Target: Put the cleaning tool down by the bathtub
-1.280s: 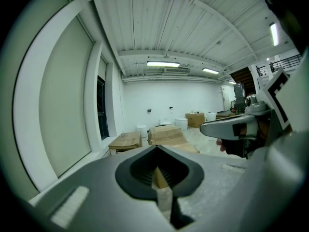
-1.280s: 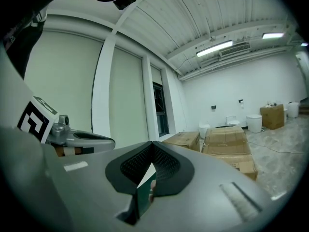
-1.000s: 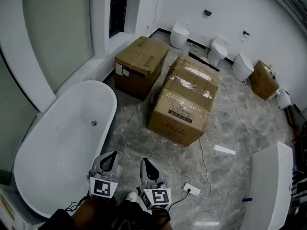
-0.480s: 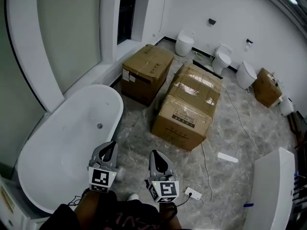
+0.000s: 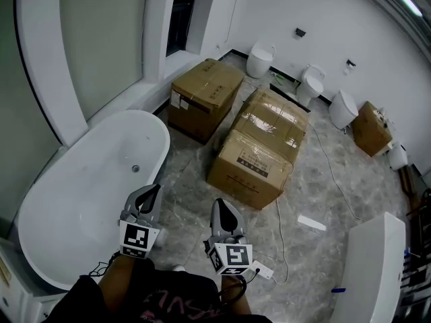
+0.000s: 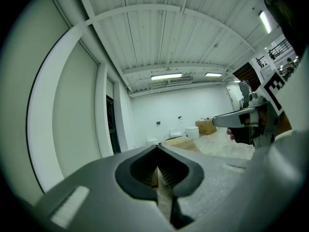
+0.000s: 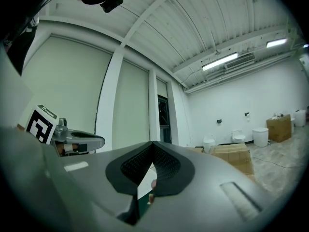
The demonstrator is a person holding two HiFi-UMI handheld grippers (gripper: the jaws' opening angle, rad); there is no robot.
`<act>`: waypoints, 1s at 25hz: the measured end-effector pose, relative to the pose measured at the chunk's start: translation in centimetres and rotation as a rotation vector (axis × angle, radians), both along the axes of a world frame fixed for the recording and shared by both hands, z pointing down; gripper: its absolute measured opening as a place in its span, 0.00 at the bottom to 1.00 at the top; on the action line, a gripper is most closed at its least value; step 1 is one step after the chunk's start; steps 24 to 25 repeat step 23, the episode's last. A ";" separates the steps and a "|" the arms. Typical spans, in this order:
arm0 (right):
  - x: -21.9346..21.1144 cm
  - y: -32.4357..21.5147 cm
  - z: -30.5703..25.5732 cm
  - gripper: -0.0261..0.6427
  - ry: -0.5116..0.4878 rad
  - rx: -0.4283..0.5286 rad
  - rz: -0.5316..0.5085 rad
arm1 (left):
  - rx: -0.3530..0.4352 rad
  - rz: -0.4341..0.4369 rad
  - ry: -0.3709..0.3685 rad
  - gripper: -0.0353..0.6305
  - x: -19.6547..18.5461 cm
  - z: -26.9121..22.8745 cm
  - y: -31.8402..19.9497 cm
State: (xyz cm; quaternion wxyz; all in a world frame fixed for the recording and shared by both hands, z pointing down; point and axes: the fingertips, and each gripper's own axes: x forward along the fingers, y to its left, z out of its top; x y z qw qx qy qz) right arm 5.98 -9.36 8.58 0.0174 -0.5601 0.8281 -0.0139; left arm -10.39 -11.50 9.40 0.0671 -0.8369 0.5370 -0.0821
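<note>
The white oval bathtub (image 5: 74, 200) fills the left of the head view, empty, with a drain (image 5: 135, 169) in its floor. My left gripper (image 5: 152, 189) hovers just off the tub's right rim, jaws shut with nothing between them. My right gripper (image 5: 220, 204) hangs over the marble floor a little to the right, also shut and empty. No cleaning tool shows in any view. In the left gripper view the left gripper's (image 6: 157, 150) jaws meet, and the right gripper (image 6: 240, 119) shows at the right. In the right gripper view the right gripper's (image 7: 152, 144) jaws meet.
Three cardboard boxes (image 5: 258, 147) stand on the floor ahead. Toilets (image 5: 259, 58) line the far wall. A white cable (image 5: 281, 231) runs to a power strip (image 5: 262, 270) near my feet. Another white fixture (image 5: 374, 268) sits at the lower right.
The view has shifted slightly. Both grippers stay shut and low in view; the right one has drifted a little right, widening the gap between them.
</note>
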 end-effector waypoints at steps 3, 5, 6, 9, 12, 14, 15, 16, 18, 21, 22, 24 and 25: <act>0.2 -0.3 -0.1 0.06 0.002 0.004 0.006 | 0.003 -0.003 0.006 0.05 0.1 -0.2 -0.4; 0.5 -0.5 0.0 0.06 -0.005 0.005 0.012 | 0.007 0.004 0.006 0.05 0.4 -0.3 -0.6; 0.6 -0.7 -0.1 0.06 -0.007 0.006 0.014 | 0.011 0.007 0.004 0.05 0.5 -0.3 -0.7; 0.7 -1.0 -0.1 0.06 0.008 0.009 0.012 | 0.024 0.007 -0.002 0.05 0.6 -0.5 -1.0; 0.8 -1.2 0.1 0.06 0.005 0.008 0.012 | 0.023 0.010 -0.002 0.05 0.5 -0.3 -1.3; 1.0 -1.3 0.3 0.06 0.002 0.007 0.018 | 0.021 0.012 -0.001 0.05 0.6 -0.2 -1.5; 1.0 -1.4 0.3 0.06 0.002 0.006 0.018 | 0.020 0.011 0.000 0.05 0.5 -0.1 -1.7; 1.0 -1.5 0.4 0.06 0.003 0.005 0.019 | 0.018 0.010 0.001 0.05 0.5 -0.1 -1.8; 1.0 -1.8 0.5 0.06 0.006 0.001 0.020 | 0.009 0.016 0.007 0.05 0.6 0.0 -2.2; 1.0 -2.4 0.3 0.06 0.010 0.003 0.017 | 0.005 0.034 0.012 0.05 1.0 0.1 -2.7; 1.0 -2.6 0.2 0.06 0.010 0.005 0.016 | 0.005 0.040 0.012 0.05 1.2 0.1 -2.8; 1.0 -2.7 0.2 0.06 0.010 0.008 0.016 | 0.006 0.045 0.012 0.05 1.3 0.2 -3.0; 1.0 -2.7 0.2 0.06 0.010 0.008 0.016 | 0.006 0.045 0.012 0.05 1.3 0.2 -3.0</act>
